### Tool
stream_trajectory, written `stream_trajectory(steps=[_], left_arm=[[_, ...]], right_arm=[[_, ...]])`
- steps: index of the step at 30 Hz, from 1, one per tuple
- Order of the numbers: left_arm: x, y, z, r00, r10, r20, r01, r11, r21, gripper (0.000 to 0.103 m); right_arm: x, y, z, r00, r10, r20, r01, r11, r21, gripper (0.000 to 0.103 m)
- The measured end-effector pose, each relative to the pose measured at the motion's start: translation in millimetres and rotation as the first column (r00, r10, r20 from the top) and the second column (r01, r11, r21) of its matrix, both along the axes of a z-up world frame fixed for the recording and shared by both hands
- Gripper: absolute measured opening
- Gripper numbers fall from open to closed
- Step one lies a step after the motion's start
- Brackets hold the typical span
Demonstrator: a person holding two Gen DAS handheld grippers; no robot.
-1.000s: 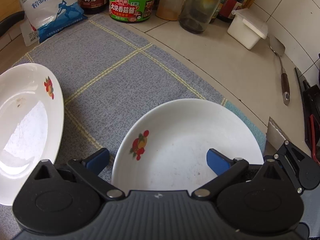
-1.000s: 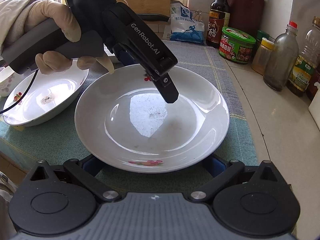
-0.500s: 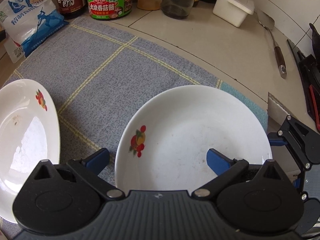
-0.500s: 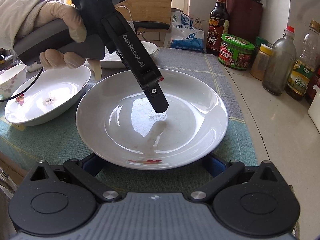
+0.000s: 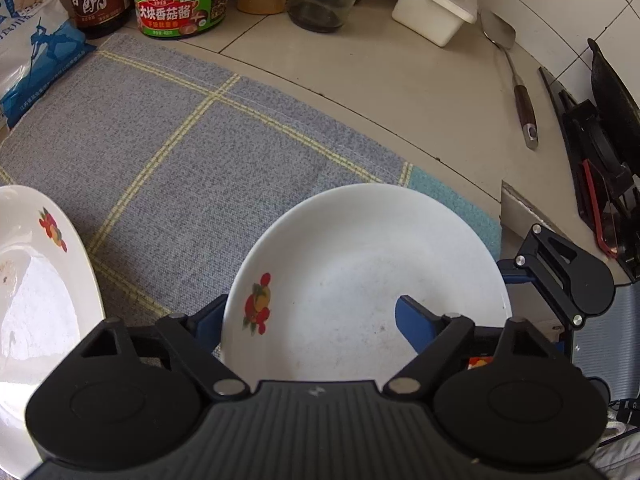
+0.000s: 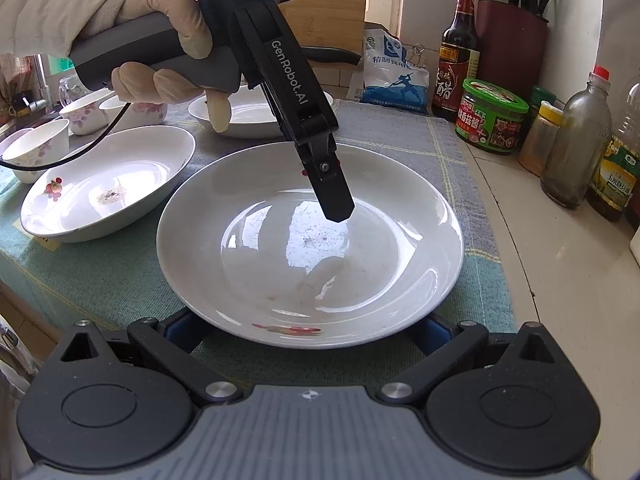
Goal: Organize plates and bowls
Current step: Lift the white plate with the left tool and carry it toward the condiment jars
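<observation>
A white plate [image 6: 310, 248] with a fruit print lies on the grey checked cloth [image 5: 200, 152]; it also shows in the left wrist view [image 5: 360, 272]. My left gripper [image 5: 312, 320] is open: one blue finger is over the plate's inside, the other outside its far rim. Its finger [image 6: 332, 196] hangs just above the plate. My right gripper [image 6: 308, 328] is open, its fingers spread either side of the plate's near rim, under its edge. A second white plate [image 6: 108, 188] lies to the left, also in the left wrist view [image 5: 36, 300].
A third plate [image 6: 248, 114] and several floral bowls [image 6: 36, 148] stand at the far left. Jars, bottles [image 6: 576, 144], a salt bag [image 6: 394, 76] and a knife block [image 6: 510, 48] line the wall. A white box [image 5: 436, 10], a spatula [image 5: 516, 80] and a stove [image 5: 600, 168] are to the right.
The left gripper has tilted more upright and drawn back along the plate, its finger nearer the far rim. The right gripper has edged closer under the near rim.
</observation>
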State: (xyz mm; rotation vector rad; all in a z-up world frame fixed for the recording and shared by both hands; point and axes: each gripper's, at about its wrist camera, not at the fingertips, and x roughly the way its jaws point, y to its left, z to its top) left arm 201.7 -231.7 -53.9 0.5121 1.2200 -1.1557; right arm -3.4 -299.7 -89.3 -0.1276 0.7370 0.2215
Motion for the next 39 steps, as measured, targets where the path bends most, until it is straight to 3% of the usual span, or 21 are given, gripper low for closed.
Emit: stream_trajectory(steps=[6,20,39], left_arm=[[6.2,-4.7,1.0,0.999,-0.011,-0.033,0.011,1.0,0.0,0.085],[7.3,-6.2,8.0,1.0,-0.016,-0.019,0.016,1.0,-0.018,0.084],[63.6,-41.8,21.0,0.997,0.068,0.022,-0.066,0.995,-0.073,0.084]], right_arm=[[0.2,-0.5,0.6,1.0,0.009,-0.001,-0.009,1.0,-0.001,0.103],[8.8,-1.2,4.8,0.999,0.012,-0.033,-0.013,1.0,-0.024,0.103],[67.2,-42.5,14.6,0.998,0.068,-0.011,-0.069,0.997,-0.04,0.103]])
